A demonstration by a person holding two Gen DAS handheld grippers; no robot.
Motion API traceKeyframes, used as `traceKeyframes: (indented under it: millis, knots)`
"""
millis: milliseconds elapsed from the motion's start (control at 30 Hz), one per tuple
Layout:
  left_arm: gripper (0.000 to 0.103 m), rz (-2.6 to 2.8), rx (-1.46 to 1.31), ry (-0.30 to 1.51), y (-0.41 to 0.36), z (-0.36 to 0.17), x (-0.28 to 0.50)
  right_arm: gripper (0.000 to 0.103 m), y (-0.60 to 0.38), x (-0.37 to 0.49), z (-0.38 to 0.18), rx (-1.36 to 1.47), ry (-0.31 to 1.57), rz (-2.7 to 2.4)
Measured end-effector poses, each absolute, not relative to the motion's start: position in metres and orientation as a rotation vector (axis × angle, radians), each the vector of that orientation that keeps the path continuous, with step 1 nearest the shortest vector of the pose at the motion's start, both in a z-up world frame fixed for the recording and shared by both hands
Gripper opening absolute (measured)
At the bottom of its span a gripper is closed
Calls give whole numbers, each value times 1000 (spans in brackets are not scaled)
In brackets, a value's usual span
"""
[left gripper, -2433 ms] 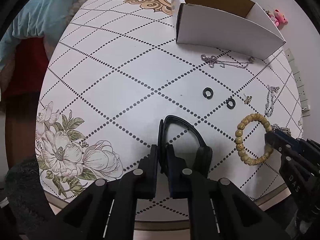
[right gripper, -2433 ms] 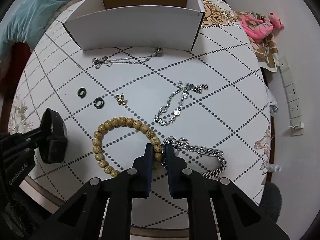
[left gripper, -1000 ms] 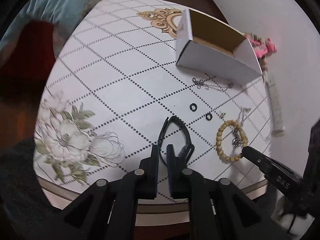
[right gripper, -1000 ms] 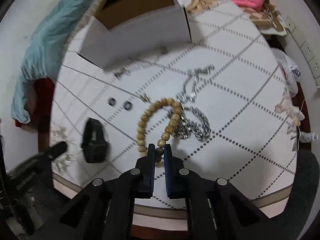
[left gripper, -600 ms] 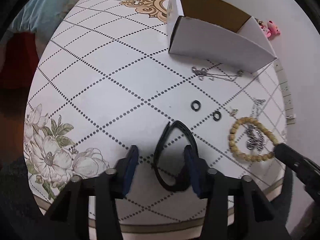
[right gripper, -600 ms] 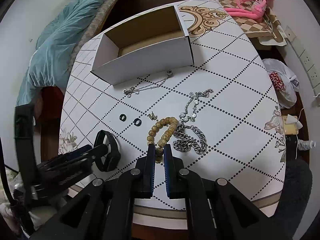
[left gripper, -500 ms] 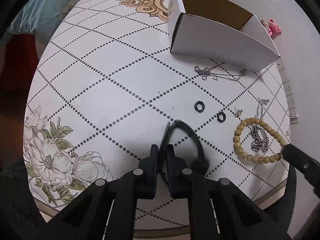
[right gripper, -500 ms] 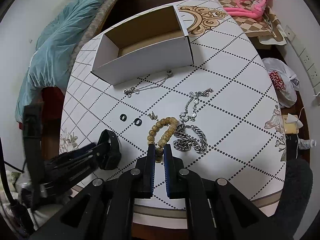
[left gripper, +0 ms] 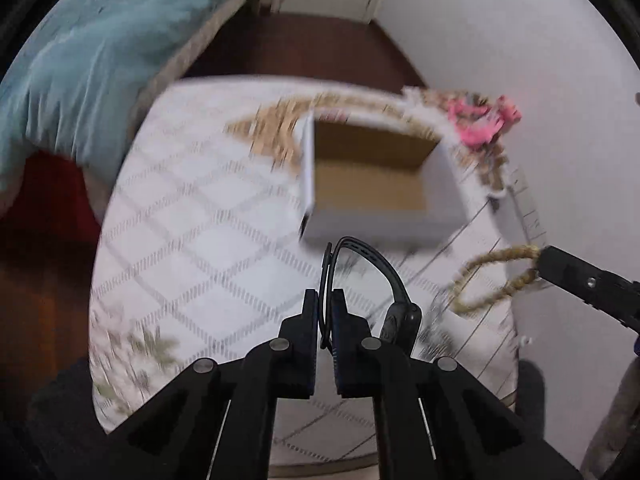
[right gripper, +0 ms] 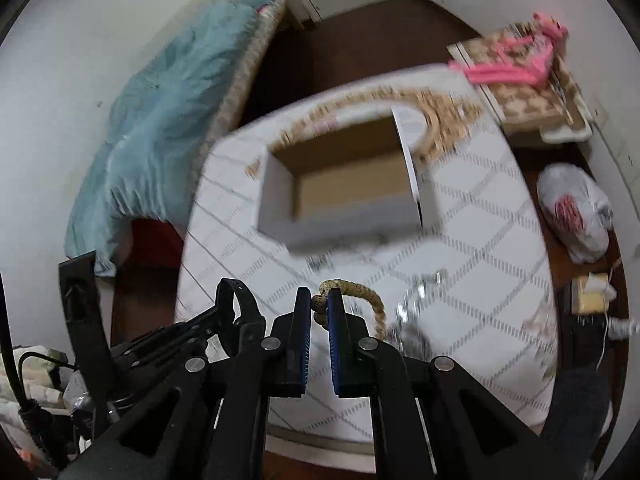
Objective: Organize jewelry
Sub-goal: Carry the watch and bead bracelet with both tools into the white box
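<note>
Both claws are rising off the table point(left gripper: 208, 240) since half a second ago: left claw point(left gripper: 327, 300) clenching the black wristband point(left gripper: 372, 264), right claw point(right gripper: 319, 306) clenching the beaded bracelet point(right gripper: 360, 292), approaching the cardboard box point(right gripper: 352, 184). Thin grips risk slipping midair.

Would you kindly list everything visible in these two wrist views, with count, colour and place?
cardboard box: one, white outside, brown inside, open, far side of table
table: one, white with dotted diamond pattern
black wristband: one, black, held in left gripper, off the table
beaded bracelet: one, tan, held in right gripper, off the table
chains: blurred, silver, on table
blanket: one, teal, on bed at left
pink toy: one, beyond table
plastic bag: one, white, floor at right
left gripper: black, shut
right gripper: black, shut
</note>
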State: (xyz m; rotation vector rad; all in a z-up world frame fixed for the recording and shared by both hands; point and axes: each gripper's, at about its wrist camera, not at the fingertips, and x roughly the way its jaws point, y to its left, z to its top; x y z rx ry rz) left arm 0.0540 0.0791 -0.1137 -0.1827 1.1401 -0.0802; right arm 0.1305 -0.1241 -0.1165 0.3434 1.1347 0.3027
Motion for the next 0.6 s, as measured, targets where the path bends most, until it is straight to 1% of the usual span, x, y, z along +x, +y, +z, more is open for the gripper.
traceKeyframes:
  millis: [133, 200, 400, 467, 600]
  knots:
    - [4, -107, -179, 1109, 79, -93, 94, 8, -121, 166, -88, 326, 1073, 342]
    - [4, -112, -178, 1116, 73, -94, 123, 8, -118, 189, -84, 296, 1061, 342]
    - [5, -127, -192, 1184, 73, -114, 171, 8, -109, 252, -113, 257, 1138, 323]
    - [9, -120, -197, 1201, 73, -119, 179, 8, -110, 266, -123, 258, 1166, 317]
    - [15, -108, -192, 1256, 70, -129, 201, 9, -107, 289, -141, 273, 1224, 342]
